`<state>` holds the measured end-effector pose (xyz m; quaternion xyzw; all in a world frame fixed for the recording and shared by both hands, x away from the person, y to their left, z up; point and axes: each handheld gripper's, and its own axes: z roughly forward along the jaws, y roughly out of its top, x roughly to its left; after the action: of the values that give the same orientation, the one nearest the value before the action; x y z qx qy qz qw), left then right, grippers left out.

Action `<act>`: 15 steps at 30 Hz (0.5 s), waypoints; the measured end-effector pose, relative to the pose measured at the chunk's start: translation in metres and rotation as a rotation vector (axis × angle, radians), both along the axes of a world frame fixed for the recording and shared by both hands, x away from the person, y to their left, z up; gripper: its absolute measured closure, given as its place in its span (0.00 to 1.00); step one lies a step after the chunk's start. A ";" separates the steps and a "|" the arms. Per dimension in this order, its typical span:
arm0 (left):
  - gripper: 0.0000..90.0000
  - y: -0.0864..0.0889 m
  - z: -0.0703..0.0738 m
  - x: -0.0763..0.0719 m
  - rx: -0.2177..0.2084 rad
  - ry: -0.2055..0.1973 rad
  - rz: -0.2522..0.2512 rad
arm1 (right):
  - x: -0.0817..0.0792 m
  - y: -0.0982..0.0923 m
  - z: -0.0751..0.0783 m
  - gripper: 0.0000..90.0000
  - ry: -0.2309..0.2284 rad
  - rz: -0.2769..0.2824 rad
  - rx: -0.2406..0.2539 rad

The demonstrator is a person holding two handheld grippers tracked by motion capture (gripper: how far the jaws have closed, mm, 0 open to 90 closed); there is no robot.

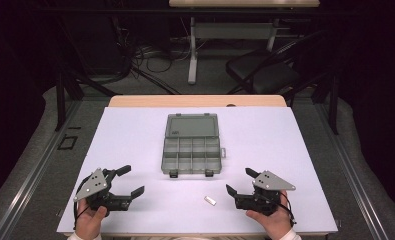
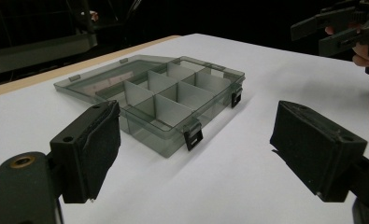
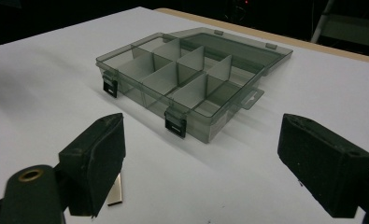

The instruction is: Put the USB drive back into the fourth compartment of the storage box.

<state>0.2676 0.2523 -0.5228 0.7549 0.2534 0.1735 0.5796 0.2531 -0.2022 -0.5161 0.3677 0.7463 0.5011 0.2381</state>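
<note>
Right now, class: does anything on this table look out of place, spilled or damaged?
Nothing looks spilled or broken. The organiser box sits square with its lid open flat and its compartments empty. One small pale piece lies loose on the table outside the box, near the open right gripper.

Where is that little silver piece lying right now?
In the high view, the silver piece lies on the white table, in front of the open box, nearer the right claw.

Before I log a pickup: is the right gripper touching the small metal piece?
Apart. The high view shows bare table between the right gripper and the small metal piece.
</note>
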 end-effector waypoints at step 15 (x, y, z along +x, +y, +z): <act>0.17 0.000 0.001 0.000 0.007 0.004 -0.020 | 0.000 0.016 -0.002 0.21 0.031 0.063 -0.037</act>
<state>0.2673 0.2525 -0.5222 0.7597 0.2463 0.1671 0.5782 0.2533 -0.1867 -0.5184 0.3472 0.7703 0.4886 0.2176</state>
